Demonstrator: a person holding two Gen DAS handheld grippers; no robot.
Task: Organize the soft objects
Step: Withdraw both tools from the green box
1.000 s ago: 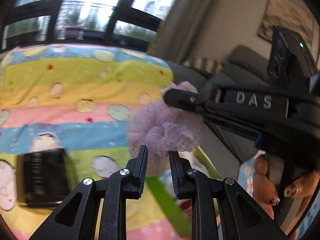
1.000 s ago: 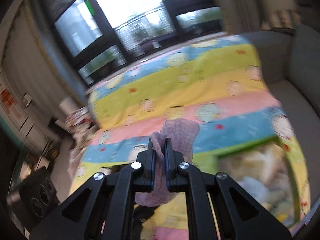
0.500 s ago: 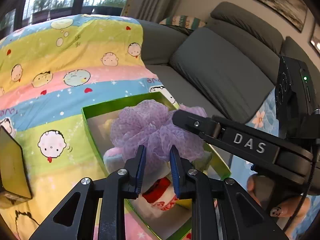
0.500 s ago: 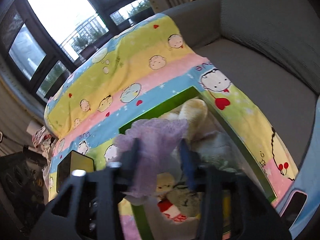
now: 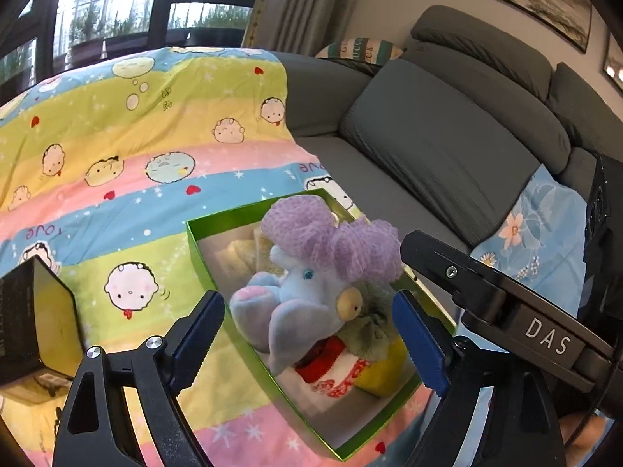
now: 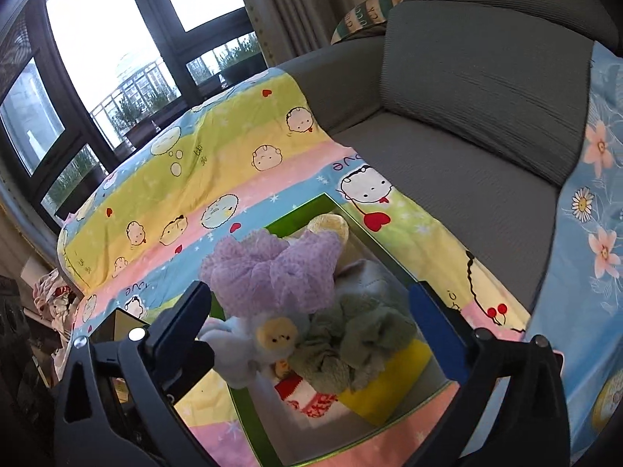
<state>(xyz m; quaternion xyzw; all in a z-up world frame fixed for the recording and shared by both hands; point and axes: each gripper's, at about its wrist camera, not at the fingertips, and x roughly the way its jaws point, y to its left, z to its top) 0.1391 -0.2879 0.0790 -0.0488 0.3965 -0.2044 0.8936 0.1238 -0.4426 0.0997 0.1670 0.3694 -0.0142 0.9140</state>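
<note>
Lilac mesh bath pouf (image 5: 329, 237), ruffled, sits atop the plush toys in the green box (image 5: 202, 260), frame centre. Left gripper (image 5: 307, 334) and right gripper (image 6: 311, 323) just spread wide, released. Bare blanket (image 5: 117, 163) upper left.

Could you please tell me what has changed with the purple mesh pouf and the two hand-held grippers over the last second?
Both hand-held grippers carried the purple mesh pouf over the blanket to the green box, then let it go: the left hand-held gripper and right hand-held gripper have just been opening, and neither touches it now. It rests on the plush toys. Box and striped blanket stayed put.
</note>
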